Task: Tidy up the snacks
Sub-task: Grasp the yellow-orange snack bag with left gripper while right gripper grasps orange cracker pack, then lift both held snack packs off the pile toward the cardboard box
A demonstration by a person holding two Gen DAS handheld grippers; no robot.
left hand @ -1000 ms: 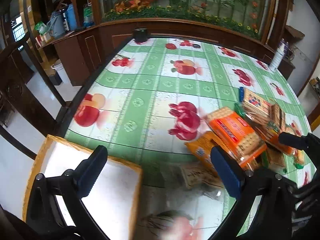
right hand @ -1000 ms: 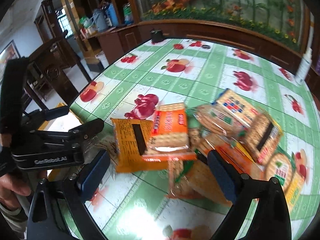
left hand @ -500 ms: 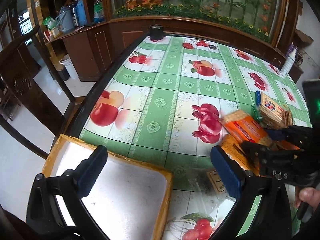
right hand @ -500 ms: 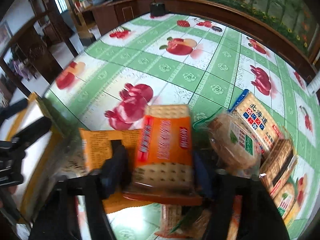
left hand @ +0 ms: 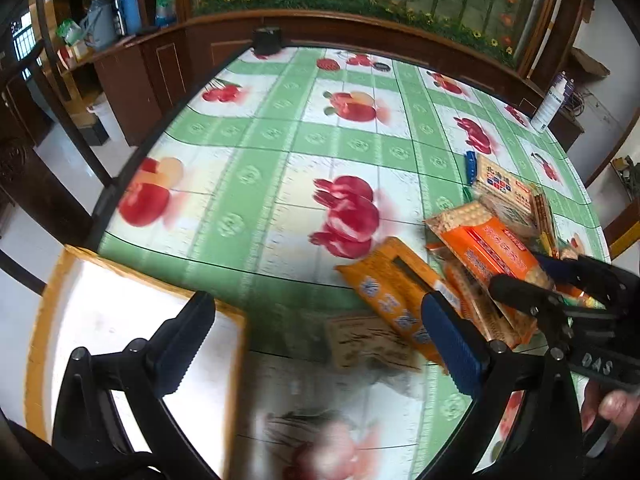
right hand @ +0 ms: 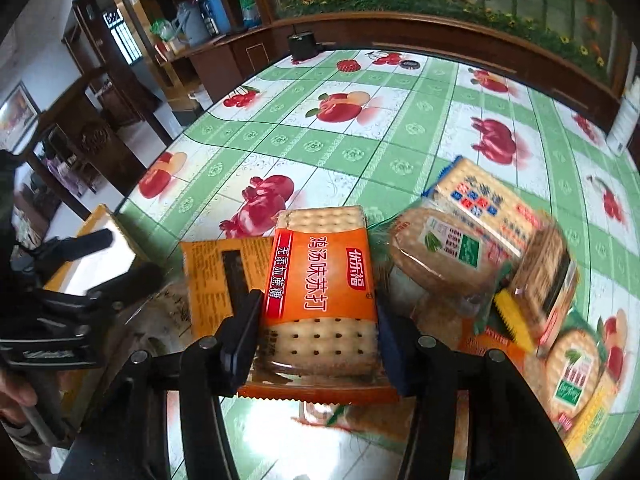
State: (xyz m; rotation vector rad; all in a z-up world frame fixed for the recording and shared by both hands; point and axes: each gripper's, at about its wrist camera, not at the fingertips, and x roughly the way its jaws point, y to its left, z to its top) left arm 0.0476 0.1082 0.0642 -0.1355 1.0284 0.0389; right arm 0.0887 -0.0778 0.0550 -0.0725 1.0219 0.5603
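Observation:
My right gripper (right hand: 320,340) is shut on an orange soda-cracker pack (right hand: 320,276), its pads pressing the pack's two long sides at the near end. The pack lies over a yellow-orange packet (right hand: 218,276). In the left wrist view the same cracker pack (left hand: 492,256) sits in the right gripper (left hand: 536,278) at the right. My left gripper (left hand: 318,344) hangs open with nothing between its fingers, above the edge of a cardboard box (left hand: 52,292) with a white inside. A pale clear-wrapped packet (left hand: 368,340) lies under it.
Several more biscuit packs are heaped at the right: a round-biscuit pack (right hand: 440,256) and a blue-edged cracker pack (right hand: 484,200). The green fruit-print tablecloth (left hand: 280,152) runs back to a dark wooden cabinet. A white bottle (left hand: 554,102) stands far right.
My right gripper went from wide open above the pile to shut on the orange cracker pack. The left gripper stayed open over the box edge.

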